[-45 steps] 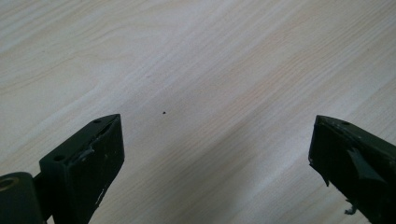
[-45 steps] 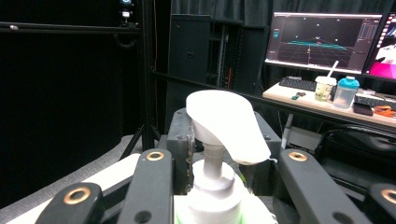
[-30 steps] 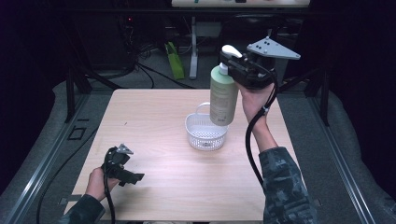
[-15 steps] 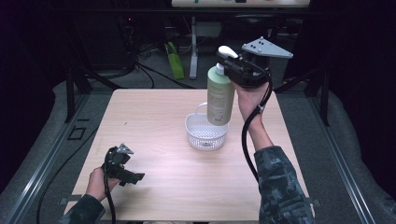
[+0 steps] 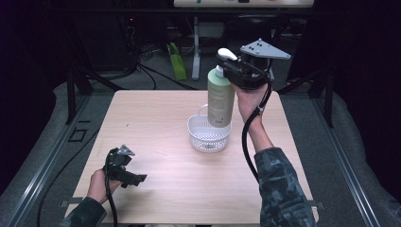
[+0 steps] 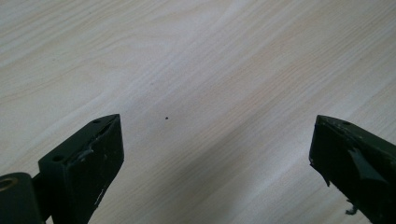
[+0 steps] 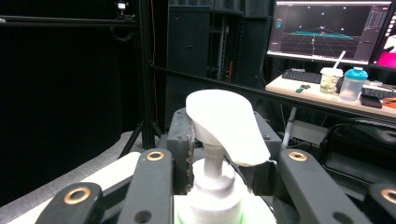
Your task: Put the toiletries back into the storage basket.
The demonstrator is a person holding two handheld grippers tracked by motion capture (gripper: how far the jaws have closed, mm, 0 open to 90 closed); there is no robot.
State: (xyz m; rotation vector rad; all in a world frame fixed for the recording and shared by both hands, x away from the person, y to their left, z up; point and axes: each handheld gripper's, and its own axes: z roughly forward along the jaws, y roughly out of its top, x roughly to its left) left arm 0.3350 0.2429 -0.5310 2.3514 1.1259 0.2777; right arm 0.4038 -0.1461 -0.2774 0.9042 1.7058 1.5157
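Observation:
A pale green pump bottle (image 5: pixel 221 100) with a white pump head (image 5: pixel 226 54) hangs upright above the table, its base over a white mesh basket (image 5: pixel 208 134). My right gripper (image 5: pixel 228 67) is shut on the bottle's neck just under the pump; in the right gripper view the white pump (image 7: pixel 227 125) stands between the jaws. My left gripper (image 5: pixel 137 178) rests low at the table's near left, open, with bare wood between its two black fingers (image 6: pixel 88 161).
The light wooden table (image 5: pixel 151 118) has free room left of the basket and along the front. Black stands, cables and a green object (image 5: pixel 177 61) lie beyond the far edge. A desk with monitors and cups (image 7: pixel 330 79) stands farther back.
My right gripper has carried the bottle leftward and slightly down, bringing its base over the basket. The left gripper has stayed where it was.

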